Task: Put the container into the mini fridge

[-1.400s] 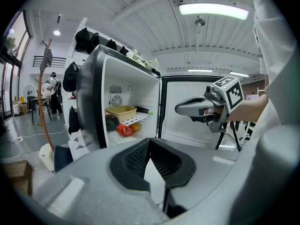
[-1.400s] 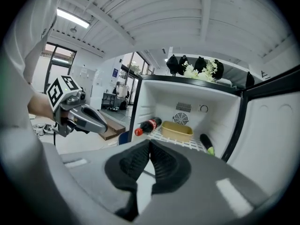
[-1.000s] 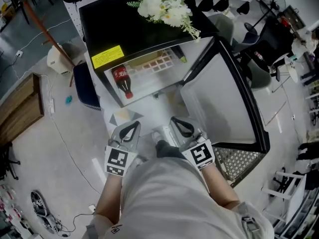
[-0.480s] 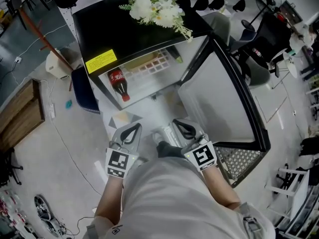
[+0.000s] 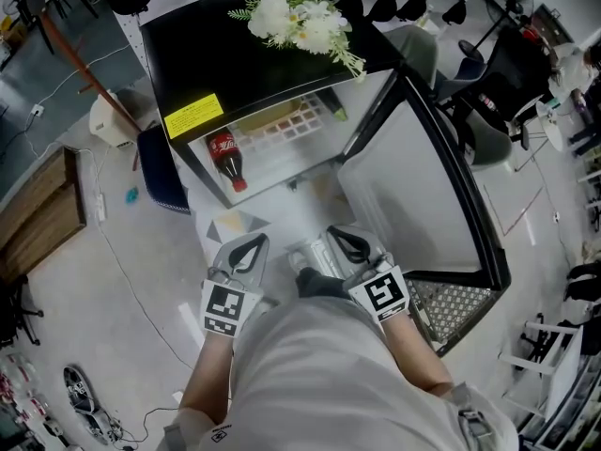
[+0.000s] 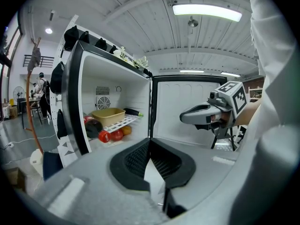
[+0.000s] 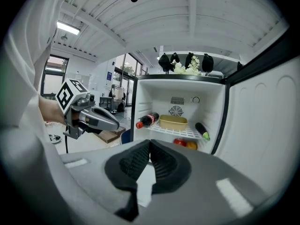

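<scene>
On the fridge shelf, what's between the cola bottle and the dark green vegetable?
The yellow container, sitting on the wire shelf between the cola bottle and the dark green vegetable; clearest in the right gripper view.

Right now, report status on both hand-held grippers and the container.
Left hand-held gripper shut, empty. Right hand-held gripper shut, empty. Container on shelf in mini fridge, beside bottle. Door open.

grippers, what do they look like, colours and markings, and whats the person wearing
Both the left gripper and right gripper are light grey shells, each claw lined with black ribbed pads. Each carries a white cube printed with black square markers. The person wears a pale top.
</scene>
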A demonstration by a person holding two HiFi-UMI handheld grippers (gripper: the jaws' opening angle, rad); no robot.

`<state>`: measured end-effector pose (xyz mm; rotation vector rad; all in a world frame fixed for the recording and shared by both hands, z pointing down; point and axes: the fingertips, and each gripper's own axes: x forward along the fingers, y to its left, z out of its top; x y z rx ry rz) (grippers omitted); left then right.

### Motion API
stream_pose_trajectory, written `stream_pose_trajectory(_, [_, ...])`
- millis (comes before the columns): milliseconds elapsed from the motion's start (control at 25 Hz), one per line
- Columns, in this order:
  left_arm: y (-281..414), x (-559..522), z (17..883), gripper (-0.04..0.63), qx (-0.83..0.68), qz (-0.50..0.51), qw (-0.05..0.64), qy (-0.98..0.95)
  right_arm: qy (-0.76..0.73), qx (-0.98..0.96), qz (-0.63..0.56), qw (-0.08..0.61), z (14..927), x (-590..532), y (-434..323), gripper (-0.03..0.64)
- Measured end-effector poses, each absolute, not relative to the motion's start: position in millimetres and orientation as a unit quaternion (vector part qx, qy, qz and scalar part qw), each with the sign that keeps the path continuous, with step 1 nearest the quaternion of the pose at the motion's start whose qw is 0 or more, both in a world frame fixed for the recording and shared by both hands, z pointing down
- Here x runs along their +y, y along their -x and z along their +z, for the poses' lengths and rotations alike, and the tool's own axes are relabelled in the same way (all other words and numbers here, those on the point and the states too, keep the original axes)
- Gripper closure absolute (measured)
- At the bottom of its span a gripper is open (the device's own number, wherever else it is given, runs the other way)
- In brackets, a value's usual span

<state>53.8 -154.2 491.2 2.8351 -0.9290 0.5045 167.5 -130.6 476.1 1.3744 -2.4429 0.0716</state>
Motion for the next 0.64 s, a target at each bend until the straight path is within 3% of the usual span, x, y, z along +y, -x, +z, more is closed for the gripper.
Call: stream_pose_trajectory(640, [-54.4,-154.8,497.1,0.586,-0.308,0.175,0.061,-0.933,-0.481,-0.858,0.021,0.178,480.4,-133.6,-167.4,0.614])
